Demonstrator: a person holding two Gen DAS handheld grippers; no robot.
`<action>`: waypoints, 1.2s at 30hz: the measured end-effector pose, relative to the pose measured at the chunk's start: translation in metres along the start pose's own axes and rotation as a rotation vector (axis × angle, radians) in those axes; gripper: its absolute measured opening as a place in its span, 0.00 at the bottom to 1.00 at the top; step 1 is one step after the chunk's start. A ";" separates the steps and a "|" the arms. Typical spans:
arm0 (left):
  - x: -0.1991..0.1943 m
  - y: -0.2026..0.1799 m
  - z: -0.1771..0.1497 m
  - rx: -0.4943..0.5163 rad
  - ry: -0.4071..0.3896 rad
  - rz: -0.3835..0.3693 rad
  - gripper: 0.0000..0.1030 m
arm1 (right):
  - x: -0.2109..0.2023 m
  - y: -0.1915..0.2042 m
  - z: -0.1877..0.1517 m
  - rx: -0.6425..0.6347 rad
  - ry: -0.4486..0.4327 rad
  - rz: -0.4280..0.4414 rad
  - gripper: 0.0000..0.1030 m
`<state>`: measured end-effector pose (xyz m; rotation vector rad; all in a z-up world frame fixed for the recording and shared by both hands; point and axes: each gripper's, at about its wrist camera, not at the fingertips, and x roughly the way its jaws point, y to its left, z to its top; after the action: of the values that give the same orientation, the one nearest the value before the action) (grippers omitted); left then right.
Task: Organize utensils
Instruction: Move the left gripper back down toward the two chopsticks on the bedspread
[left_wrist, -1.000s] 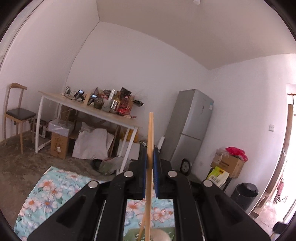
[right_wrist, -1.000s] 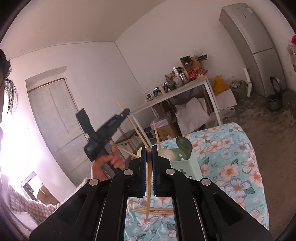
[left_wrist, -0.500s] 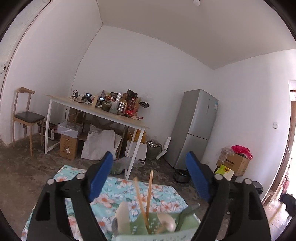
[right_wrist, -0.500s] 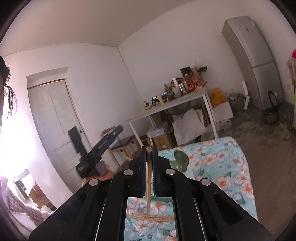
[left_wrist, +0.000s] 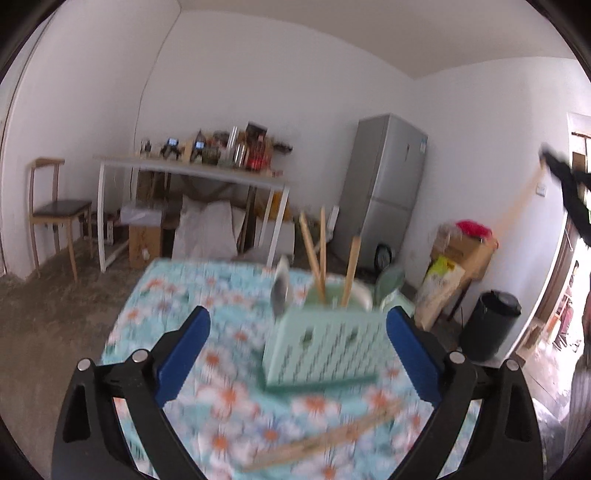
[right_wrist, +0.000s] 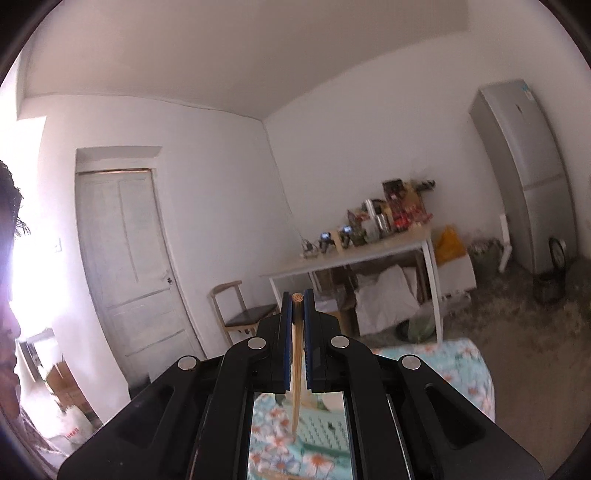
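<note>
A pale green slotted utensil holder (left_wrist: 325, 350) stands on the floral tablecloth (left_wrist: 207, 306). Several wooden chopsticks (left_wrist: 320, 258) and spoons (left_wrist: 279, 291) stand in it. More wooden chopsticks (left_wrist: 325, 439) lie flat on the cloth in front of it. My left gripper (left_wrist: 297, 325) is open and empty, just short of the holder. My right gripper (right_wrist: 297, 302) is shut on a wooden chopstick (right_wrist: 296, 369) that hangs down between its fingers above the holder (right_wrist: 325, 424). The right gripper also shows blurred at the far right of the left wrist view (left_wrist: 569, 184).
A white table (left_wrist: 192, 173) loaded with bottles and gadgets stands at the back wall, with a wooden chair (left_wrist: 55, 210) to its left and a grey fridge (left_wrist: 384, 184) to its right. Boxes (left_wrist: 461, 251) and a black bin (left_wrist: 491, 325) stand at the right. A white door (right_wrist: 129, 266) is at the left.
My left gripper opened and let its chopstick go into the holder, then drew back and tilted down. My right gripper rose and swung over the holder with its chopstick.
</note>
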<state>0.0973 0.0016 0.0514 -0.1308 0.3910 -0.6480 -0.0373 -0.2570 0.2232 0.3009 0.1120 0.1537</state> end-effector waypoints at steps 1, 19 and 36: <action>0.000 0.003 -0.006 -0.008 0.016 -0.001 0.91 | 0.006 0.005 0.005 -0.025 -0.008 0.007 0.04; 0.001 0.029 -0.032 -0.116 0.070 0.006 0.91 | 0.101 0.059 -0.041 -0.433 0.115 -0.054 0.04; -0.002 0.034 -0.036 -0.126 0.078 0.016 0.91 | 0.098 0.062 -0.089 -0.546 0.195 -0.117 0.42</action>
<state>0.1008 0.0298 0.0113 -0.2224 0.5078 -0.6144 0.0386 -0.1566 0.1492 -0.2665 0.2740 0.0922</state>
